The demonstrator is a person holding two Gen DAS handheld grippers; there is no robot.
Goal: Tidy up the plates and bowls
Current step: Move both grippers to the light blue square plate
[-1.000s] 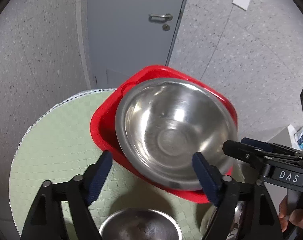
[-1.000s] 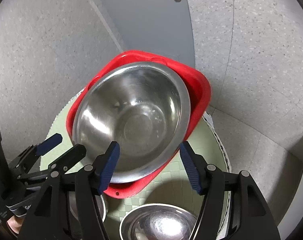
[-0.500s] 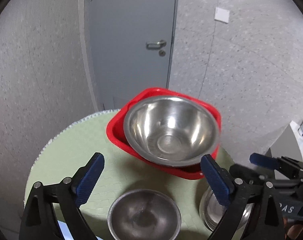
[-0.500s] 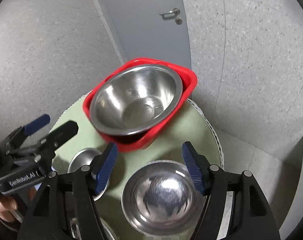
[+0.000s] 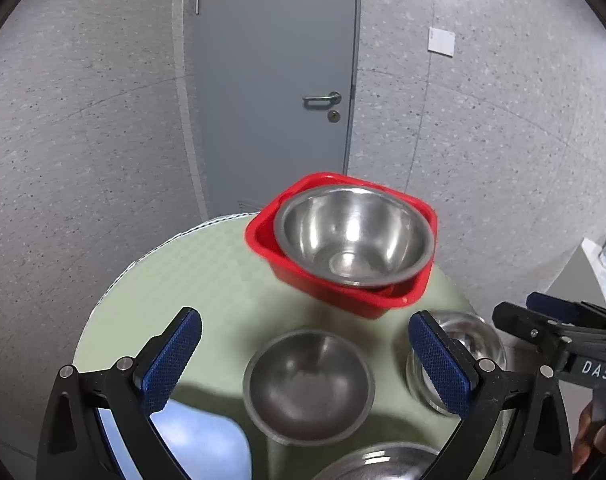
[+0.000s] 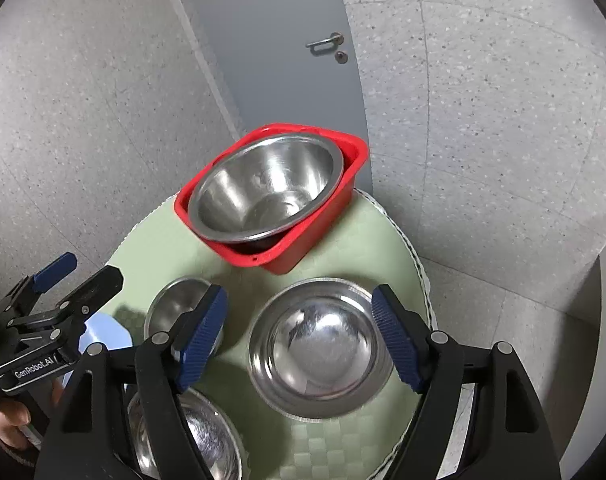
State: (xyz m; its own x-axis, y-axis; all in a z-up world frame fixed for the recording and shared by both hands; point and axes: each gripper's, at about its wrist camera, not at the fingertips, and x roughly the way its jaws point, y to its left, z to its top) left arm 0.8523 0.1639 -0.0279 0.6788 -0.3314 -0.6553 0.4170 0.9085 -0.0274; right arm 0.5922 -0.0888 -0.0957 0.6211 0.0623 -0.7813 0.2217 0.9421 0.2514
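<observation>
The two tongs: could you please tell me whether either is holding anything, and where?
Nothing is held: the left tongs and right tongs are both open and empty.

red tub [image 5: 383, 304], green checked tablecloth [image 6: 343, 248]

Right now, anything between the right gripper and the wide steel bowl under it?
Nothing visible. The right gripper hangs open above the wide steel bowl, its fingers either side of it in the image. The small bowl sits apart, to its left.
</observation>
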